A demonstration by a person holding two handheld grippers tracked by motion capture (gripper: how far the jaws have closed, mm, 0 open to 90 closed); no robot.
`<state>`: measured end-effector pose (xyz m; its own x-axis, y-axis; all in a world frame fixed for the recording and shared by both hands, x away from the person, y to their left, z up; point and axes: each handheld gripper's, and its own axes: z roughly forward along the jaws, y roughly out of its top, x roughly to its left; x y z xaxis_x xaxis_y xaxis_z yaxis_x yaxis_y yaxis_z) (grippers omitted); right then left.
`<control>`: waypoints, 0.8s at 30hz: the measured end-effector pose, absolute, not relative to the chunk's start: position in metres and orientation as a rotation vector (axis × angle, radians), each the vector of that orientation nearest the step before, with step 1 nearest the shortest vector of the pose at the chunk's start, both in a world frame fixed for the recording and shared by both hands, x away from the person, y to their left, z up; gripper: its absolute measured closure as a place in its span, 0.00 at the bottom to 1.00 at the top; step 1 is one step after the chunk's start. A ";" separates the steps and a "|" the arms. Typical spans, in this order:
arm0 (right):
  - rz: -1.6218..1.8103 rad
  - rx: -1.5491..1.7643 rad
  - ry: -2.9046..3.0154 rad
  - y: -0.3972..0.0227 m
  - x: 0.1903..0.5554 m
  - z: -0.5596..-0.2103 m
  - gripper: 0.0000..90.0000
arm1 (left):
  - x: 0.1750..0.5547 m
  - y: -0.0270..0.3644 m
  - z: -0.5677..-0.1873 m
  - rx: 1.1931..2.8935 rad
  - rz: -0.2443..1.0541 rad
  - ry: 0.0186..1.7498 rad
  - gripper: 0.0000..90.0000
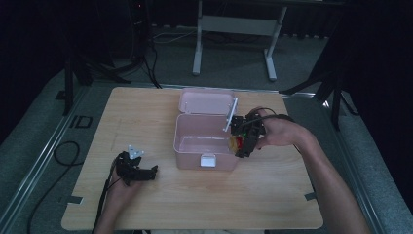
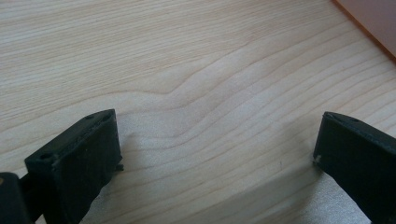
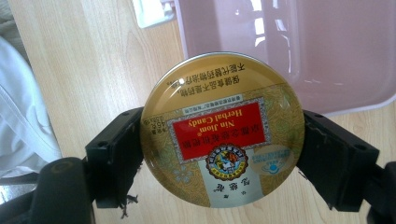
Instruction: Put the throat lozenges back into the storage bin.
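- The round gold candy tin (image 1: 237, 143) shows in the high view as a small red-yellow spot behind the right hand-held gripper (image 1: 242, 145); its label is unreadable there.
- The pink plastic box (image 2: 373, 21) is cut off by the left gripper view's corner.

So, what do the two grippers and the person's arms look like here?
Both grippers are black. The left gripper carries a grey three-cornered plate on top, and a black cable trails from it toward the table's near edge. The right gripper shows a small green light and looping black cables. Each has two blocky, matte black jaws with screw holes. Both forearms are bare, with no sleeves visible.
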<state>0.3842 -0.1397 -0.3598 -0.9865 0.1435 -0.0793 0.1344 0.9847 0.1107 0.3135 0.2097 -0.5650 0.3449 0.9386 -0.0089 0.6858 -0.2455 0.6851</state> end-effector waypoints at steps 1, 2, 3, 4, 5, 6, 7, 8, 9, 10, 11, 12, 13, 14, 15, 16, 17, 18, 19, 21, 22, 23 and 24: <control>0.161 0.213 3.043 -0.140 0.384 -0.360 0.22 | 0.314 0.210 -0.565 2.016 0.550 1.413 0.01; 0.162 0.212 3.044 -0.139 0.385 -0.360 0.22 | 0.314 0.210 -0.565 2.017 0.550 1.413 0.01; 0.162 0.216 3.043 -0.138 0.385 -0.360 0.22 | 0.314 0.210 -0.565 2.017 0.550 1.413 0.01; 0.159 0.217 3.042 -0.137 0.385 -0.360 0.22 | 0.314 0.210 -0.565 2.017 0.550 1.413 0.01; 0.162 0.217 3.040 -0.136 0.386 -0.360 0.22 | 0.314 0.210 -0.565 2.017 0.550 1.413 0.01; 0.159 0.220 3.037 -0.135 0.387 -0.360 0.22 | 0.314 0.210 -0.565 2.017 0.550 1.412 0.01; 0.156 0.221 3.034 -0.134 0.388 -0.360 0.22 | 0.314 0.210 -0.565 2.017 0.550 1.412 0.01; 0.151 0.223 3.029 -0.133 0.388 -0.361 0.22 | 0.314 0.210 -0.565 2.017 0.550 1.412 0.01; 0.148 0.227 3.030 -0.132 0.389 -0.361 0.22 | 0.314 0.210 -0.565 2.017 0.549 1.411 0.01; 0.153 0.230 3.033 -0.131 0.390 -0.361 0.22 | 0.314 0.210 -0.565 2.017 0.549 1.411 0.01; 0.151 0.232 3.033 -0.130 0.390 -0.362 0.22 | 0.314 0.210 -0.565 2.017 0.549 1.411 0.01; 0.150 0.231 3.031 -0.129 0.391 -0.362 0.22 | 0.314 0.210 -0.565 2.017 0.549 1.411 0.01; 0.153 0.232 3.030 -0.129 0.392 -0.362 0.22 | 0.314 0.210 -0.565 2.017 0.549 1.411 0.01; 0.154 0.234 3.028 -0.128 0.392 -0.362 0.22 | 0.314 0.210 -0.565 2.018 0.549 1.411 0.01; 0.158 0.236 3.028 -0.127 0.393 -0.362 0.22 | 0.314 0.210 -0.565 2.017 0.549 1.411 0.01; 0.160 0.240 3.025 -0.127 0.393 -0.362 0.22 | 0.314 0.210 -0.565 2.017 0.549 1.411 0.01; 0.159 0.239 3.024 -0.126 0.394 -0.363 0.22 | 0.314 0.210 -0.565 2.017 0.549 1.411 0.01; 0.158 0.241 3.023 -0.125 0.394 -0.363 0.22 | 0.314 0.210 -0.565 2.017 0.549 1.411 0.01; 0.159 0.239 3.022 -0.124 0.395 -0.364 0.22 | 0.314 0.210 -0.565 2.017 0.549 1.411 0.01; 0.159 0.240 3.021 -0.122 0.395 -0.365 0.22 | 0.314 0.210 -0.565 2.018 0.549 1.411 0.01; 0.159 0.240 3.021 -0.122 0.396 -0.365 0.22 | 0.314 0.210 -0.565 2.017 0.549 1.410 0.01; 0.157 0.244 3.019 -0.121 0.396 -0.366 0.22 | 0.314 0.210 -0.565 2.017 0.549 1.411 0.01; 0.154 0.243 3.017 -0.120 0.397 -0.367 0.22 | 0.314 0.210 -0.565 2.017 0.549 1.410 0.01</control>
